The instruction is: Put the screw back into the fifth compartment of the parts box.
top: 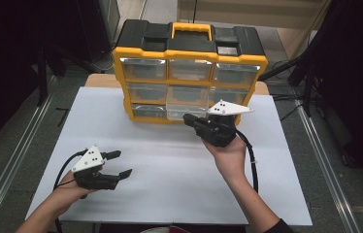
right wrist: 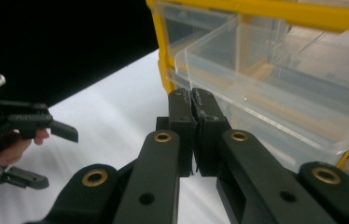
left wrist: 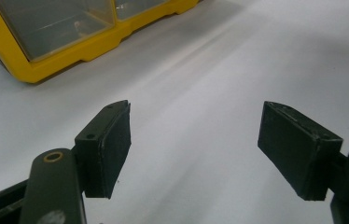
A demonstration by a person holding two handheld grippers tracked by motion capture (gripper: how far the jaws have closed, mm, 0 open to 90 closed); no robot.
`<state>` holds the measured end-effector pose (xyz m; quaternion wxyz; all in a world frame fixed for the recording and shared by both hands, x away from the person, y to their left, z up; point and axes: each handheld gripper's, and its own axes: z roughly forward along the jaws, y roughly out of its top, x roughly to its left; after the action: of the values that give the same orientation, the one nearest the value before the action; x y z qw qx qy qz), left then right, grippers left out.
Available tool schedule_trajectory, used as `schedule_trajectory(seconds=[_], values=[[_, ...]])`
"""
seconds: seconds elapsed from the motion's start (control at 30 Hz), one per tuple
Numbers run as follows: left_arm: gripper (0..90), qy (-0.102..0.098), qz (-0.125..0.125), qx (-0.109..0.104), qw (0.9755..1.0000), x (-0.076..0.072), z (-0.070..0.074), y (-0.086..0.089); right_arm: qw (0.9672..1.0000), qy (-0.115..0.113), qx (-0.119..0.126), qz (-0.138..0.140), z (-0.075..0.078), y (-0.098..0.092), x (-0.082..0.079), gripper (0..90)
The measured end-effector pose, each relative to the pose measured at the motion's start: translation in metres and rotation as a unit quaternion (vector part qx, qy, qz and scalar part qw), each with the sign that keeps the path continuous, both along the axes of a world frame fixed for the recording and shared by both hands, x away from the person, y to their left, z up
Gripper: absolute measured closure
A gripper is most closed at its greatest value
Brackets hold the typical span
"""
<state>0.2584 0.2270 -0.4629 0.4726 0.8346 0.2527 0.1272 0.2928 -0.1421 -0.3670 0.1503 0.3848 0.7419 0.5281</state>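
The right gripper point(top: 189, 119) is staying at the bottom row of the yellow and black plastic organiser box point(top: 189, 41), with its two black jaws pressed together and nothing between them. Just in front of them, the clear plastic drawer in the bottom middle point(right wrist: 275, 88) is standing partly pulled out of its slot. I cannot tell if the closed jaw tips are touching its front wall or only waiting beside it.

The left gripper point(top: 120, 163) is resting low near the front left of the table, well apart from the box, and its jaws are standing wide apart and empty.

I am thinking of two risks. If the closed jaws are pushing the drawer off-centre, it may go in crooked and jam in the slot. If the push is too strong, the whole box may slide back on the smooth sheet — nothing is holding it.

The surface is a white flat tabletop point(top: 170, 184), bare around the box. Around it the room is dark — there are grey floor, metal rails point(top: 14, 160) on both sides and some black stands.
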Motion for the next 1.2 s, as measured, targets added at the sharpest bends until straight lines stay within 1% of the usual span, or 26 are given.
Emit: schedule_trajectory(seconds=[0.3, 0.5, 0.57, 0.67, 0.87, 0.97, 1.2], values=[[25.7, -0.001, 0.001, 0.0, 1.0, 0.0, 0.0, 0.0, 1.0, -0.005, -0.002, -0.006, 0.012, -0.002, 0.004, 88.6], [25.7, 0.0, 0.001, 0.0, 1.0, 0.0, -0.001, 0.0, 0.9999, -0.002, 0.005, -0.012, 0.019, -0.005, 0.008, 88.6], [25.7, 0.0, 0.001, 0.0, 1.0, 0.0, -0.001, 0.0, 0.9999, -0.004, 0.004, -0.014, 0.021, -0.006, 0.009, 88.7], [25.7, 0.001, 0.002, -0.001, 1.0, 0.0, -0.001, 0.0, 0.9997, -0.005, 0.0, -0.022, 0.023, -0.006, 0.01, 88.7], [25.7, 0.0, 0.002, 0.0, 1.0, 0.0, -0.001, 0.0, 0.9996, -0.008, 0.003, -0.026, 0.027, -0.008, 0.014, 88.7], [25.7, 0.001, 0.002, 0.001, 1.0, 0.0, -0.001, 0.0, 0.9996, -0.004, 0.007, -0.027, 0.029, -0.01, 0.017, 88.6], [25.7, 0.0, 0.002, 0.002, 1.0, 0.0, -0.001, 0.001, 0.9996, -0.004, 0.009, -0.028, 0.03, -0.011, 0.025, 88.6]])
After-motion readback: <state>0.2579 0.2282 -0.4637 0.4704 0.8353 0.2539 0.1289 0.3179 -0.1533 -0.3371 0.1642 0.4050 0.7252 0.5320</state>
